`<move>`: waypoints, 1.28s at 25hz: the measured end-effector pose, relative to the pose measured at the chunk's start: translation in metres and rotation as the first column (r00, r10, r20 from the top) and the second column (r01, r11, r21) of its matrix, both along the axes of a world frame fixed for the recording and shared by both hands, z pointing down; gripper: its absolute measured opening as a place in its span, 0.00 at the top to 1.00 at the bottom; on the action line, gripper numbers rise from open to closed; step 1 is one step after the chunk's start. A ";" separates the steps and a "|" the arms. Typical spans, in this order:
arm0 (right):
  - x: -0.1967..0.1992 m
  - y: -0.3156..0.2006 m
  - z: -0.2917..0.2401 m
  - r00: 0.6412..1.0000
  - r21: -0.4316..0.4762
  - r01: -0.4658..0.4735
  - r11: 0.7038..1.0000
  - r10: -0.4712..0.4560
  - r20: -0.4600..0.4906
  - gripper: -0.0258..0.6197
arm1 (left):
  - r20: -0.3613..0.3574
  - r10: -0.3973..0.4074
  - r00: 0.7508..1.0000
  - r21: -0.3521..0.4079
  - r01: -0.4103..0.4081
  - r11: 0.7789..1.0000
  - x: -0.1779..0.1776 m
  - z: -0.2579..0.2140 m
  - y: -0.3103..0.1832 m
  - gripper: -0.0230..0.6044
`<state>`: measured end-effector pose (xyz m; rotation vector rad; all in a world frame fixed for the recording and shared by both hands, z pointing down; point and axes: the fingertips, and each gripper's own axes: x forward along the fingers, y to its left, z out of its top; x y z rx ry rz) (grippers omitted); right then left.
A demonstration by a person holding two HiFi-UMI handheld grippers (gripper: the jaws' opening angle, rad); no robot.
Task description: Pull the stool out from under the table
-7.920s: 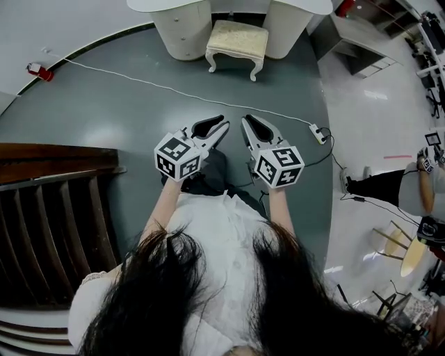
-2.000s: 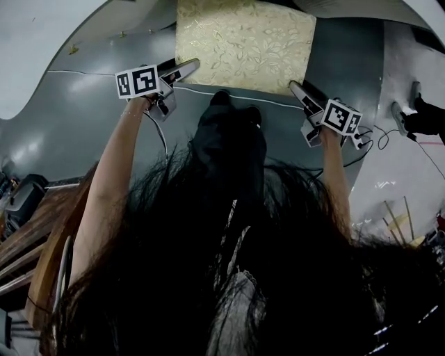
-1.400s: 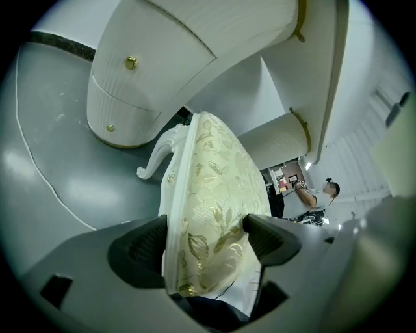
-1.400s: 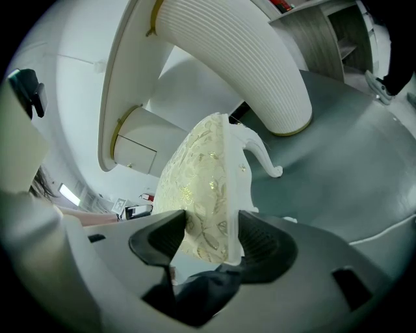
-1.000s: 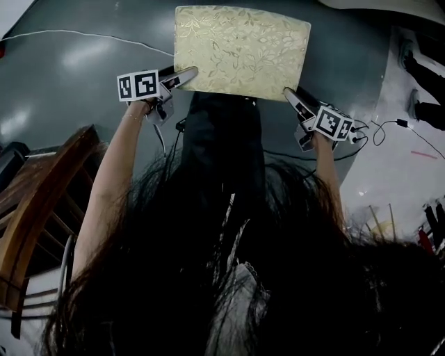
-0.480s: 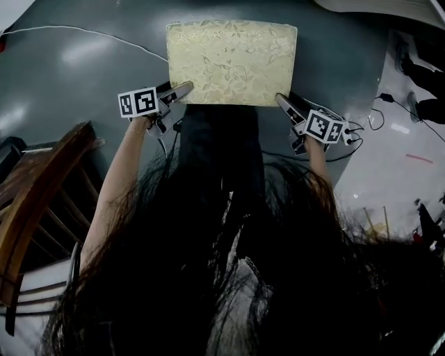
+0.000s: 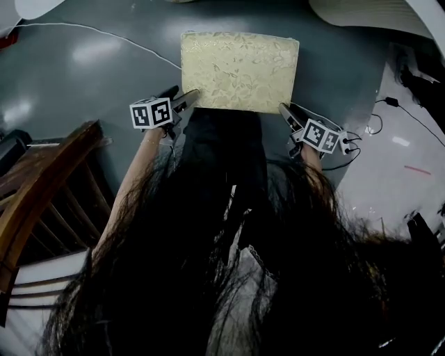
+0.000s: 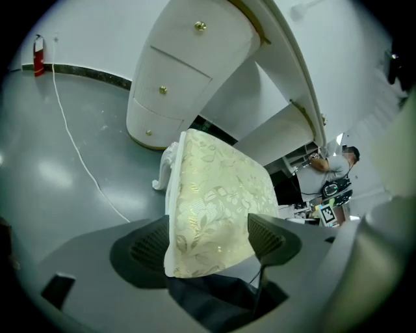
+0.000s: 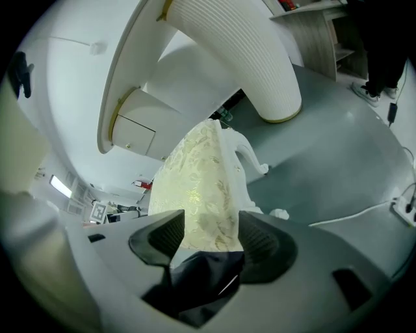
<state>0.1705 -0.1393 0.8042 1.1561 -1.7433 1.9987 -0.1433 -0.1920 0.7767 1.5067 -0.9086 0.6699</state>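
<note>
Gripping the stool (image 7: 240,69) by its two near corners, I have the left gripper (image 7: 186,98) clamped on the cushioned seat at its 7 o'clock corner and the right gripper (image 7: 284,111) clamped at its 5 o'clock corner. The stool stands on the grey floor (image 7: 97,76) at my 12 o'clock, in front of the white table (image 7: 368,14). A white cable (image 7: 104,33) runs off towards 10 o'clock.

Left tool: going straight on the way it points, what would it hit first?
The stool: its cushion corner sits between the jaws of the left tool, so it would push into the seat.
</note>
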 end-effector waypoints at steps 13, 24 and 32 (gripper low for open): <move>-0.018 -0.053 -0.137 0.988 0.180 0.155 0.971 -0.155 -0.014 0.55 | -0.096 0.150 0.984 0.215 -0.127 0.968 0.089 -0.151 -0.049 0.35; -0.057 -0.088 -0.270 0.973 0.370 0.205 0.906 -0.230 0.024 0.65 | -0.063 0.398 0.915 0.422 -0.338 0.842 0.169 -0.282 -0.076 0.35; -0.076 -0.082 -0.318 0.969 0.449 0.216 0.867 -0.247 0.011 0.72 | -0.017 0.483 0.875 0.473 -0.419 0.775 0.166 -0.324 -0.035 0.41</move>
